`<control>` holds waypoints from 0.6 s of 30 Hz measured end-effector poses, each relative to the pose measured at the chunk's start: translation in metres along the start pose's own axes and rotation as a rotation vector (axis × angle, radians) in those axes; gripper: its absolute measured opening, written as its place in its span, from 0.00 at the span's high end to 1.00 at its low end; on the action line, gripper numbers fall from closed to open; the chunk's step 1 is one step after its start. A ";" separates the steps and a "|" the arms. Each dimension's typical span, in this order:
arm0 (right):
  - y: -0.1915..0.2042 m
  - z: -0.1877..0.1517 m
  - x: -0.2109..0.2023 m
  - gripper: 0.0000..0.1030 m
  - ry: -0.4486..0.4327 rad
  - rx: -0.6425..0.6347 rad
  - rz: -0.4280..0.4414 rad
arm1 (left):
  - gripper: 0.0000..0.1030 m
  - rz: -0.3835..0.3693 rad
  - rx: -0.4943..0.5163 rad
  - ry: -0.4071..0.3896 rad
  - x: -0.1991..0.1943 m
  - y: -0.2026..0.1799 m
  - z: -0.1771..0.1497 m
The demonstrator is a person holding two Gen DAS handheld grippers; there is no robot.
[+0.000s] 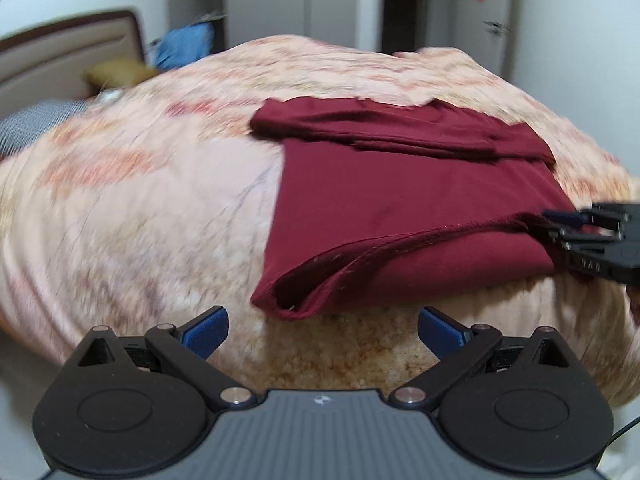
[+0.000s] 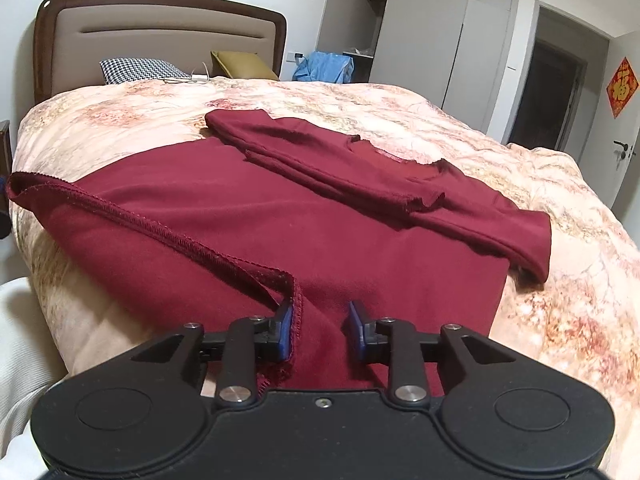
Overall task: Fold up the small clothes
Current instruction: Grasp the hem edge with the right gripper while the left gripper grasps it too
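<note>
**Maroon shirt half-folded on bed, both grippers at its near hem**

At the foot of the bed, nearest the cameras, the left gripper sits just short of the maroon shirt, jaws spread wide, nothing between them; blue pads clear of the cloth. Left view is motion-blurred.

Right gripper is at the shirt's near right corner, jaws partly apart. Stitched hem lies between them, against the left pad; right pad stands off the fabric, so no pinch. Left wrist view shows that same gripper at the hem's right end.

Shirt lies flat on the floral duvet, hem toward the foot, top layer of the hem lifted into a ridge running left. Both sleeves are folded across the upper body, neckline visible past them.

Farther back: houndstooth pillow, olive cushion, padded headboard. Beyond, a blue bag, white wardrobe with one door open, dark doorway, red diamond decoration on the door.
</note>
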State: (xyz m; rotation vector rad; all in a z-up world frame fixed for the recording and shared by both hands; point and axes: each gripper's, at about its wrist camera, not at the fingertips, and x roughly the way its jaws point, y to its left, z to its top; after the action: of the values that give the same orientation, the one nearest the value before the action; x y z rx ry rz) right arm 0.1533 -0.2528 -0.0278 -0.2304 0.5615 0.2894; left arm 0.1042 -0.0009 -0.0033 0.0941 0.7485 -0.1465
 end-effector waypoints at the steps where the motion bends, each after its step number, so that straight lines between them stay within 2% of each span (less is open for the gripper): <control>1: -0.001 -0.002 0.000 0.67 -0.003 0.008 0.000 | 0.00 0.007 0.037 -0.003 0.004 -0.002 0.002; 7: -0.010 -0.006 0.002 0.61 -0.005 0.079 0.013 | 0.01 0.029 0.251 -0.020 0.025 -0.006 0.008; 9: -0.011 -0.007 0.003 0.61 -0.005 0.086 0.014 | 0.05 0.035 0.311 -0.037 0.027 -0.006 0.009; 12: -0.011 -0.007 0.003 0.60 -0.004 0.087 0.013 | 0.16 0.012 0.377 -0.040 0.028 -0.005 0.010; 14: -0.011 -0.006 0.003 0.60 -0.003 0.090 0.011 | 0.29 -0.021 0.396 -0.036 0.029 -0.003 0.011; 15: -0.011 -0.006 0.003 0.60 -0.001 0.091 0.011 | 0.32 -0.038 0.401 -0.033 0.029 -0.003 0.011; 17: -0.011 -0.006 0.004 0.59 0.002 0.091 0.009 | 0.49 -0.077 0.405 -0.029 0.028 0.000 0.010; 18: -0.011 -0.005 0.004 0.59 0.004 0.089 0.007 | 0.53 -0.096 0.407 -0.027 0.027 0.002 0.010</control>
State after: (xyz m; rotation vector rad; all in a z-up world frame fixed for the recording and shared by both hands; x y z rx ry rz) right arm 0.1574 -0.2637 -0.0325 -0.1430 0.5780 0.2704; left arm 0.1304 -0.0034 -0.0148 0.4427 0.6883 -0.3902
